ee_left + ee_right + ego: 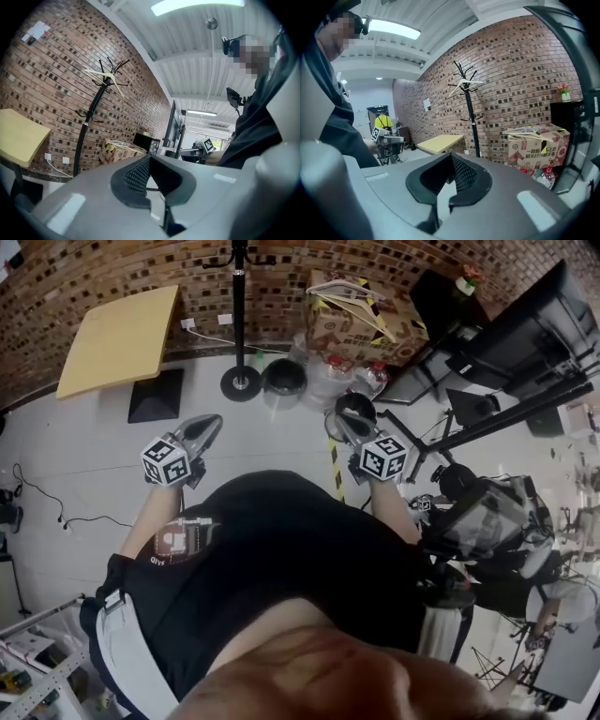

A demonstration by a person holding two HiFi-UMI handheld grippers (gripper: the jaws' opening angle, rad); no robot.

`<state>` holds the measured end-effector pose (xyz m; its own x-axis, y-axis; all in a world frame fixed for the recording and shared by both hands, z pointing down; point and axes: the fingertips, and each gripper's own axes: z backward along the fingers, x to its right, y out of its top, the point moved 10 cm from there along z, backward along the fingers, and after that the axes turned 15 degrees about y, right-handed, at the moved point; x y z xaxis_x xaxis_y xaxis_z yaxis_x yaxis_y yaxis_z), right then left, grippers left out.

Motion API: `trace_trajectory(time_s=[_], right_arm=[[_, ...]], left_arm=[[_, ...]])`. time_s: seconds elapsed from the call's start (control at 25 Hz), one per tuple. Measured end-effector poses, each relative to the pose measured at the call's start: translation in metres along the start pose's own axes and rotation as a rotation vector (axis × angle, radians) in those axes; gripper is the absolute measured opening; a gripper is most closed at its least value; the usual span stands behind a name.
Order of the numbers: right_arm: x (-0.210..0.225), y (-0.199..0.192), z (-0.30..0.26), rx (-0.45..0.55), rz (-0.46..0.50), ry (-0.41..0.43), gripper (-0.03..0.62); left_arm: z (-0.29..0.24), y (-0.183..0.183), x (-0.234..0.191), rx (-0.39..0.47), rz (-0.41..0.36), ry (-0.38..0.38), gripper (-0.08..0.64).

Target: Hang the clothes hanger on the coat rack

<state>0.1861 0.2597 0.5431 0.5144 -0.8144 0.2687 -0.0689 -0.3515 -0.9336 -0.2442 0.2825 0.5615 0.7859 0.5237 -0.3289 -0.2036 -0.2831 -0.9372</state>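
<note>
Far left, by the brick wall (84,277): a yellow-topped desk (122,338) on a black square foot.

Right of it stands the coat rack (239,310), a black pole on a round base, on the pale floor (84,456) close to the wall. The clothes hanger (104,76) is pale and hangs tilted among the rack's top prongs. Both tool views show it clearly, and it is well apart from either tool.

Left tool (202,431): held out ahead of the person's dark shirt, aimed roughly toward the rack's base. Jaws together, nothing between them. Its marker cube sits at the rear.

Right tool (343,422): alongside the left one, near but not touching. Jaws also together, holding nothing.

Right of the rack base is a black round container (283,377). Next comes a cardboard box (361,320) with yellow tape, set against the wall, with clear-wrapped items showing red in front of it.

Far right: a dark monitor (525,329) above black stands and gear.
</note>
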Motion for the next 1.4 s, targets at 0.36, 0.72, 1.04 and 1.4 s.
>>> trace_trajectory(time_s=[0.36, 0.72, 1.04, 1.4], right_arm=[[0.005, 0.056, -0.111, 0.044, 0.012, -0.063, 0.014], [0.033, 0.071, -0.174, -0.008, -0.002, -0.05, 0.014], [0.116, 0.091, -0.204, -0.022, 0.007, 0.058, 0.014], [0.242, 0.145, -0.214, -0.055, 0.089, 0.226, 0.014]], left_arm=[[-0.027, 0.07, -0.13, 0.003, -0.039, -0.069, 0.0], [-0.052, 0.081, -0.196, -0.01, 0.008, -0.054, 0.0], [-0.1, 0.082, -0.203, -0.011, 0.011, 0.045, 0.0], [-0.184, 0.102, -0.169, 0.061, 0.03, 0.201, 0.0]])
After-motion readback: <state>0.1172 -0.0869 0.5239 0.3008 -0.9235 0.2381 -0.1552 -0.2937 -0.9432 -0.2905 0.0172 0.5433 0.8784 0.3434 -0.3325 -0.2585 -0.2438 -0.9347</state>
